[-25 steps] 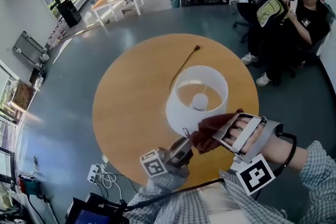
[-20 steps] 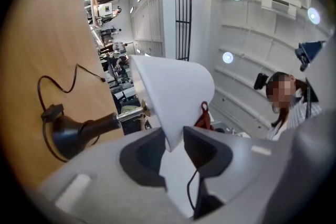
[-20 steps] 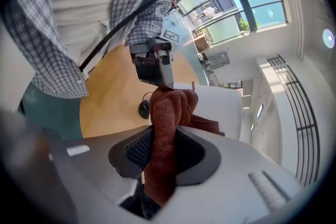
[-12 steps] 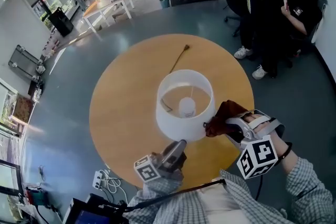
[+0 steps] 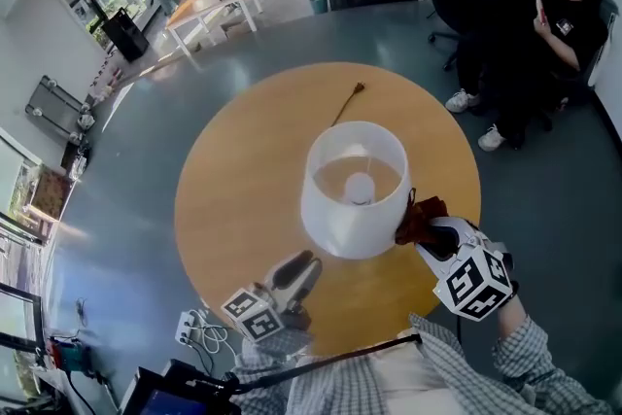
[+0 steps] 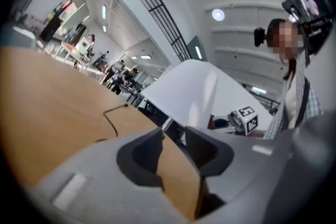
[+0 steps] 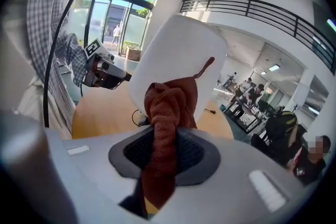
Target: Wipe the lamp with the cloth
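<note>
Wiping looks barely begun: right fingers (image 7: 197,157) grip the cloth (image 7: 169,107) against the lamp (image 5: 335,230) shade just ahead, while left fingers (image 6: 140,157), empty and just opened wider, hang short of it.

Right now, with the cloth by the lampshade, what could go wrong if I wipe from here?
1. The left gripper is open; its jaws have just been opening and nothing is between them, so the lamp stands unsteadied. Pressing the cloth on its shade could tip or slide it.
2. The right gripper pinches the cloth in a bunch, so only a small patch may wipe.
</note>
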A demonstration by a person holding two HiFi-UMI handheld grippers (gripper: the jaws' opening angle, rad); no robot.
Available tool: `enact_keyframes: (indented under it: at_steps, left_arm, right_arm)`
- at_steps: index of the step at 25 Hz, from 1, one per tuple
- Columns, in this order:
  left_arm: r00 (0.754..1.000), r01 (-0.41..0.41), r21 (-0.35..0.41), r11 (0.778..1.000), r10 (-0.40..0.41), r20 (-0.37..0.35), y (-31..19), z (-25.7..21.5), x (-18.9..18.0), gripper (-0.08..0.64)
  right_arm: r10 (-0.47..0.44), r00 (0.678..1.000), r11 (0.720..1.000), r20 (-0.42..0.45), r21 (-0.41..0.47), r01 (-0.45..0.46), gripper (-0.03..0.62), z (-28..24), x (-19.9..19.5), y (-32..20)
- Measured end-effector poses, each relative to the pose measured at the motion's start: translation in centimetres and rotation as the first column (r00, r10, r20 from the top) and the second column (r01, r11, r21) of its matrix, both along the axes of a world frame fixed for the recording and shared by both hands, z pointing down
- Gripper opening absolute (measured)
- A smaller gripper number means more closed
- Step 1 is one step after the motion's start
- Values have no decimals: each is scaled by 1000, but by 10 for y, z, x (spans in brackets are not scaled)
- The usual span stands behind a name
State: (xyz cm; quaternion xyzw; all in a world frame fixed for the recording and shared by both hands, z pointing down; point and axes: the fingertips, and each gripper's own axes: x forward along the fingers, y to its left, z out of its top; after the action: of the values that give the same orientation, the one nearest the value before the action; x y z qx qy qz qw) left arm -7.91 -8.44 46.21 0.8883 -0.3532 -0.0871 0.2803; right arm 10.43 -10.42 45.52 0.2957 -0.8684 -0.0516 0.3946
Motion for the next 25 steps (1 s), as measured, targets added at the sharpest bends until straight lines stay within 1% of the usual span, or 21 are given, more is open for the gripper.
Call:
enact_keyframes:
  at_steps: [2, 3, 4, 5, 6, 7, 8, 9, 11, 12, 14, 16, 17, 18, 19, 20, 22, 23, 25]
  left_arm:
    - [991, -3, 75, 997, -7, 131, -8, -19, -13, 137]
    - [980, -19, 116, 993, -4, 199, -13, -31, -17, 140]
    - [963, -51, 156, 986, 7, 268, -17, -43, -19, 148]
    - [939, -102, 193, 976, 30, 343, -20, -56, -18, 159]
    - [906, -168, 226, 960, 60, 420, -21, -66, -15, 168]
    - [865, -241, 252, 937, 89, 494, -22, -75, -11, 172]
    - [819, -313, 272, 910, 113, 563, -23, -82, -6, 180]
    - [767, -379, 285, 880, 126, 630, -25, -88, -3, 191]
    - [652, -498, 286, 818, 136, 746, -27, -103, 5, 215]
    - [595, -553, 275, 786, 142, 791, -26, -112, 10, 222]
    - [479, -660, 230, 715, 165, 862, -22, -129, 19, 238]
    - [344, -749, 155, 645, 178, 922, -18, -138, 28, 255]
    - [278, -779, 116, 616, 174, 945, -19, -140, 33, 258]
    - [219, -802, 81, 591, 165, 962, -21, -142, 37, 259]
    - [169, -820, 50, 570, 156, 973, -24, -142, 42, 259]
    - [127, -835, 24, 550, 150, 981, -27, -142, 47, 259]
    - [58, -856, -26, 516, 145, 988, -33, -139, 55, 259]
    - [28, -865, -48, 500, 144, 989, -36, -138, 60, 259]
    - [-23, -879, -87, 470, 141, 990, -41, -135, 71, 259]
  right_arm:
    - [24, 999, 999, 42, -25, -23, 100, 2, 1, -2]
    - [34, 998, 999, 56, -33, -32, 100, 3, 3, -4]
    - [41, 997, 998, 66, -40, -39, 100, 3, 3, -6]
    - [47, 996, 998, 75, -48, -44, 100, 4, 3, -7]
    - [52, 995, 997, 86, -54, -47, 100, 5, 2, -8]
    - [55, 994, 997, 96, -57, -49, 100, 6, 1, -10]
    - [56, 993, 997, 100, -56, -50, 100, 7, 1, -12]
    - [55, 993, 997, 100, -53, -50, 100, 7, 1, -13]
    - [57, 993, 997, 103, -50, -52, 100, 10, -1, -15]
    - [59, 993, 997, 105, -51, -54, 100, 11, -3, -15]
    - [66, 992, 997, 112, -56, -60, 100, 11, -7, -13]
    - [66, 992, 997, 110, -56, -60, 100, 10, -8, -12]
    - [62, 993, 997, 103, -52, -57, 100, 10, -7, -13]
    - [57, 994, 997, 97, -49, -53, 100, 10, -6, -13]
    - [53, 994, 998, 93, -47, -49, 100, 12, -6, -14]
    - [50, 995, 998, 92, -46, -46, 100, 13, -6, -16]
    - [47, 994, 998, 94, -45, -43, 100, 13, -7, -17]
    - [47, 994, 998, 95, -47, -42, 101, 13, -6, -18]
    - [49, 994, 998, 100, -52, -44, 100, 14, -4, -18]
